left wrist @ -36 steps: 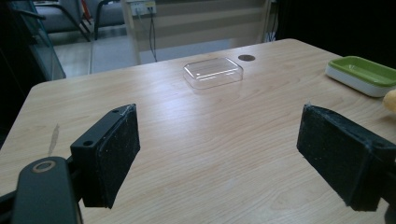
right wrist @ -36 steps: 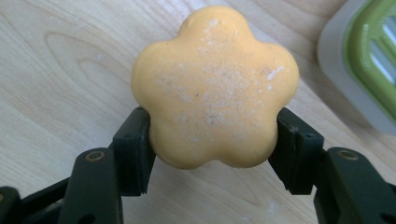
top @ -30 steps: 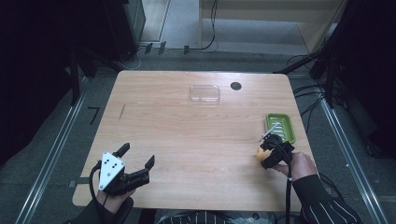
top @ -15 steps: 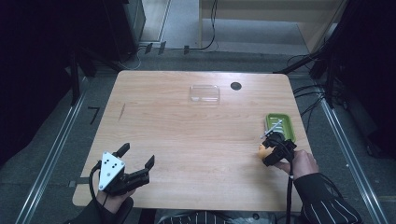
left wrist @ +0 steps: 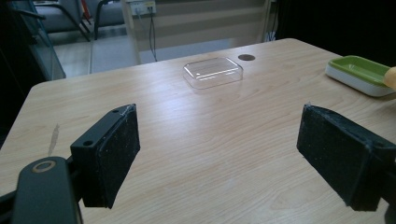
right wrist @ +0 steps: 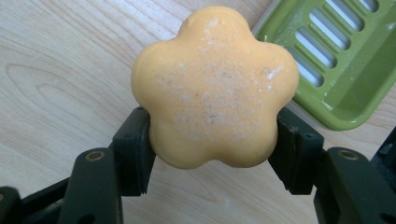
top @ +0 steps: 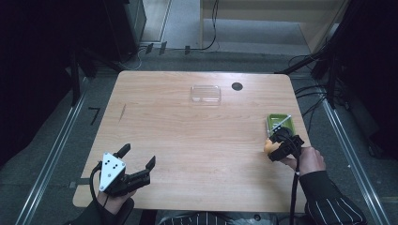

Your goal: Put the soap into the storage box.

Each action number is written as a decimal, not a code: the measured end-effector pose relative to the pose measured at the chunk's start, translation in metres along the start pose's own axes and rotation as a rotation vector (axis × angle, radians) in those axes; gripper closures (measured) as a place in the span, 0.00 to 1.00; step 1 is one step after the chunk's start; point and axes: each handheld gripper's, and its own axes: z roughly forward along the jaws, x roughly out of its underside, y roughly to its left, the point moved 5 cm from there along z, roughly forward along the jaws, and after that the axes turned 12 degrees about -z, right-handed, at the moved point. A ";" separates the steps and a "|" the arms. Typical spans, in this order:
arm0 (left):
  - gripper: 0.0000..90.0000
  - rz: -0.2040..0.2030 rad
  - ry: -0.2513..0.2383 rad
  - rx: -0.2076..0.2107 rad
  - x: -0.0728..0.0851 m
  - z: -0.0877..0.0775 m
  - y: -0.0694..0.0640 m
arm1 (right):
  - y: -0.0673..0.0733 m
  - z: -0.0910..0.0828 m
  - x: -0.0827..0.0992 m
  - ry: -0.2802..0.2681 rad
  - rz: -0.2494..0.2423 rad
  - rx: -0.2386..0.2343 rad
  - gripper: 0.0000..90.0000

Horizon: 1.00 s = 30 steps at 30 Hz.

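Since a second ago almost nothing on the surface [top: 197, 136] has shifted: your right gripper [right wrist: 212, 154] has only edged a little nearer the green soap dish [top: 280, 124], and your left gripper [left wrist: 219, 154] has stayed put, jaws wide and empty. No writing is readable. The orange flower-shaped soap [right wrist: 215, 86], five-lobed and speckled pale, sits clamped between the right jaws just beside the dish.
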 end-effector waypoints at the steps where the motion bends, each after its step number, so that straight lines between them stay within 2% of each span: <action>1: 0.15 0.000 0.001 0.000 0.000 0.000 0.000 | -0.001 0.000 0.000 0.000 0.003 0.005 0.44; 30: 0.15 0.003 0.002 -0.001 0.000 0.000 0.000 | -0.041 -0.004 -0.010 -0.016 0.074 0.052 0.44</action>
